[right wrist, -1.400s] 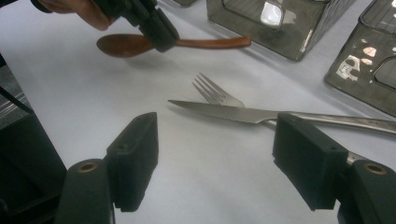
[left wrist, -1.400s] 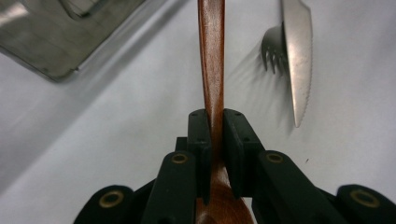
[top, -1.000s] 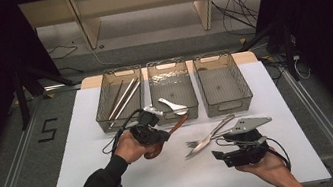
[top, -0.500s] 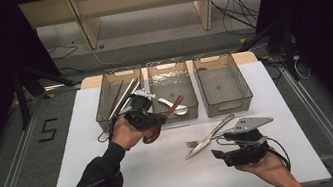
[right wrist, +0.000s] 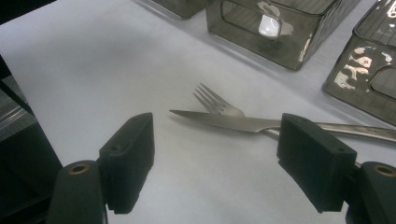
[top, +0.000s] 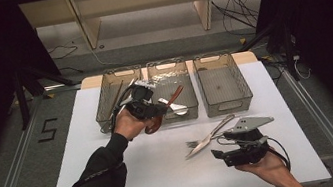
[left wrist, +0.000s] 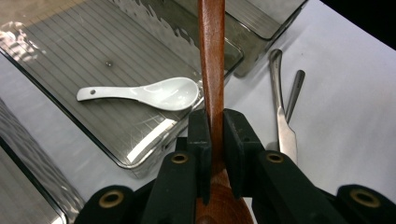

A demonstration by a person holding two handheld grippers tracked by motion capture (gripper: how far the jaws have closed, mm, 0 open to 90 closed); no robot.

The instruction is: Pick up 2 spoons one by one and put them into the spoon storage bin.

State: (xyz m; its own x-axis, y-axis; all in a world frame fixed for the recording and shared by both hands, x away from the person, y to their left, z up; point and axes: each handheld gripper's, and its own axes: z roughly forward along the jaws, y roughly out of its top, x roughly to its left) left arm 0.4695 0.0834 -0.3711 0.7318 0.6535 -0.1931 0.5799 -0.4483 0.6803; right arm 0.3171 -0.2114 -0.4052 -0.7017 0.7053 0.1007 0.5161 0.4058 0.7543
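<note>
The left hand-held gripper clamps a wooden spoon above the middle tray's near edge, where a white spoon lies. Right, near, the right hand-held gripper gapes wide beside knife and fork on the worktop.

The wooden spoon runs off the top edge in the left gripper view, so its far end is cut off. Its bowl at the bottom is mostly hidden behind the black jaws. In the high view, the hand hides part of the spoon too.

The knife and the fork beside it are cut short by the gripper's body in that view.

In the right gripper view, the knife handle goes behind the right jaw. The fork's handle is hidden under the knife blade.

The left tray holds long thin things, too small to tell what they are.
</note>
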